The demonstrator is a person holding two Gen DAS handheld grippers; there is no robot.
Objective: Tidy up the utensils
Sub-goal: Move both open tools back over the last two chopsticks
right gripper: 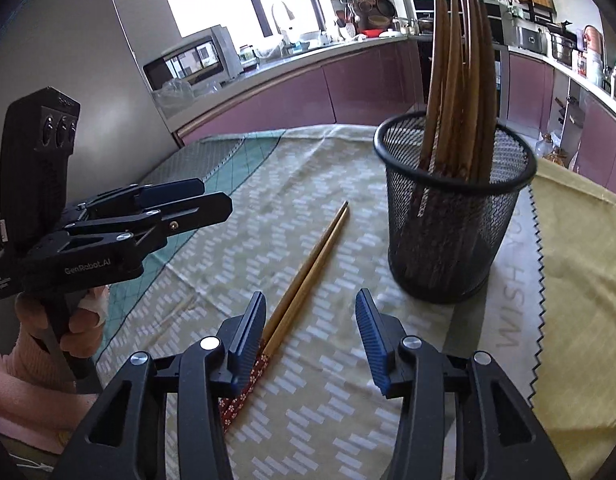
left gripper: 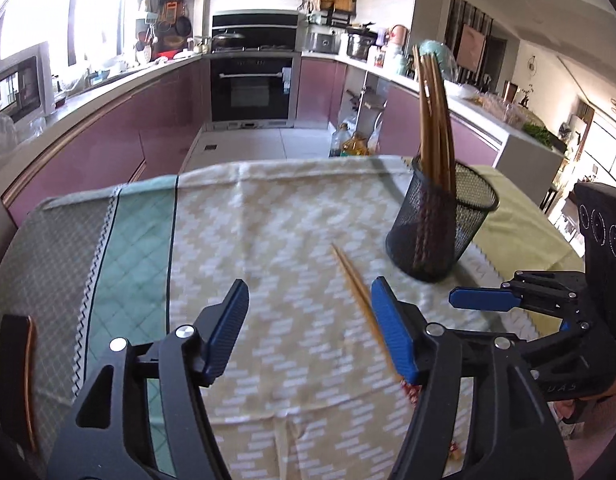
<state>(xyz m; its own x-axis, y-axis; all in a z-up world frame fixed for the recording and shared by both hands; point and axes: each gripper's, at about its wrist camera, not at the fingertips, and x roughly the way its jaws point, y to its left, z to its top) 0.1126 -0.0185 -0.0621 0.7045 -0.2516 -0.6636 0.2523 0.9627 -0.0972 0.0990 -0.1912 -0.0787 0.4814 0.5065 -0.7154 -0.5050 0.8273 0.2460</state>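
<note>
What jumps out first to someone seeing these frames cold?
The black mesh cup, upright on the patterned cloth and bristling with wooden chopsticks. Next, the loose pair of chopsticks lying flat on the cloth beside the cup, red patterned ends toward the cameras. Framing it all, the left gripper and right gripper hover open, nothing between their blue pads.

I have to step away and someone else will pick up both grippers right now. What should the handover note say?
Left gripper: open, empty, over the cloth.
Right gripper: open, empty, its left pad right beside the loose chopsticks.
Loose chopsticks: one pair lying flat on the cloth, near the mesh holder.
Done: a bunch of chopsticks already stands in the holder.
Left: pick up the loose pair and stand it in the holder.
</note>
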